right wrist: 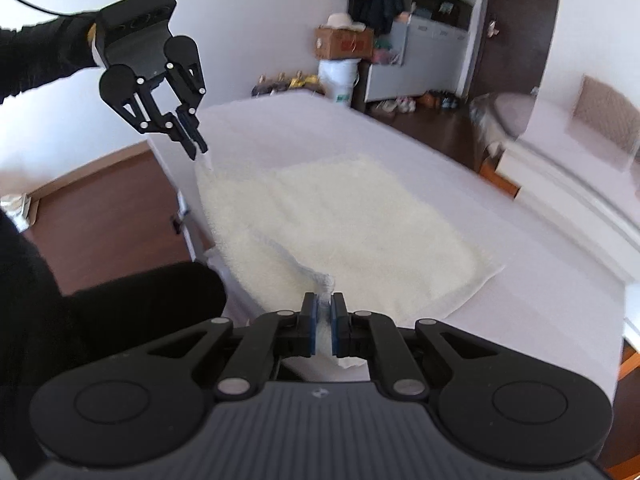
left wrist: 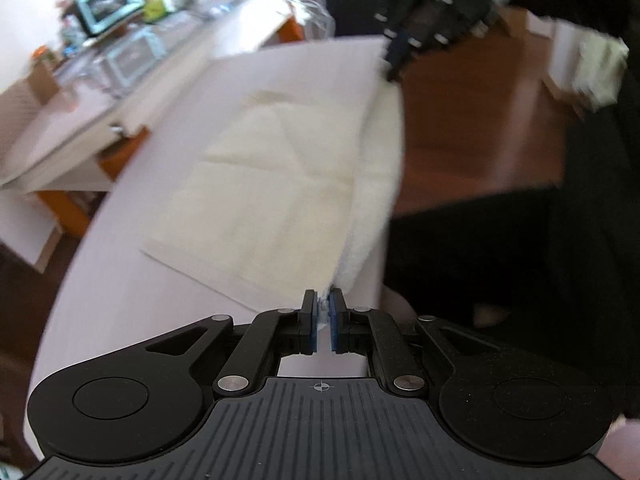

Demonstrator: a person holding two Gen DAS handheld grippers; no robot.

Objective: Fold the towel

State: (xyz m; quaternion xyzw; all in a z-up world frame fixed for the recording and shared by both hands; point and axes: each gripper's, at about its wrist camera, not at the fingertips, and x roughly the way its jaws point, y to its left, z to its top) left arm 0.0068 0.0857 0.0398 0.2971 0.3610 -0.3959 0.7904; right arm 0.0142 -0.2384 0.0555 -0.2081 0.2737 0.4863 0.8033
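Note:
A cream towel (left wrist: pixel 272 184) lies flat on the white table (left wrist: pixel 120 300), its near edge lifted off the surface. In the left wrist view my left gripper (left wrist: pixel 324 300) is shut on one near corner of the towel. At the top of that view, my right gripper (left wrist: pixel 394 74) pinches the other corner of the raised edge. In the right wrist view my right gripper (right wrist: pixel 324 304) is shut on a bunched corner of the towel (right wrist: pixel 352 220). Across the table edge, my left gripper (right wrist: pixel 199 150) holds its corner up, and the edge sags between the two.
A side counter with two teal toaster ovens (left wrist: pixel 110 4) stands beyond the table. Brown wooden floor (left wrist: pixel 480 128) lies past the table's edge. A cardboard box (right wrist: pixel 344 42), a white bucket (right wrist: pixel 340 78) and shoes sit by the far wall. A person's black sleeve (right wrist: pixel 36 56) reaches in.

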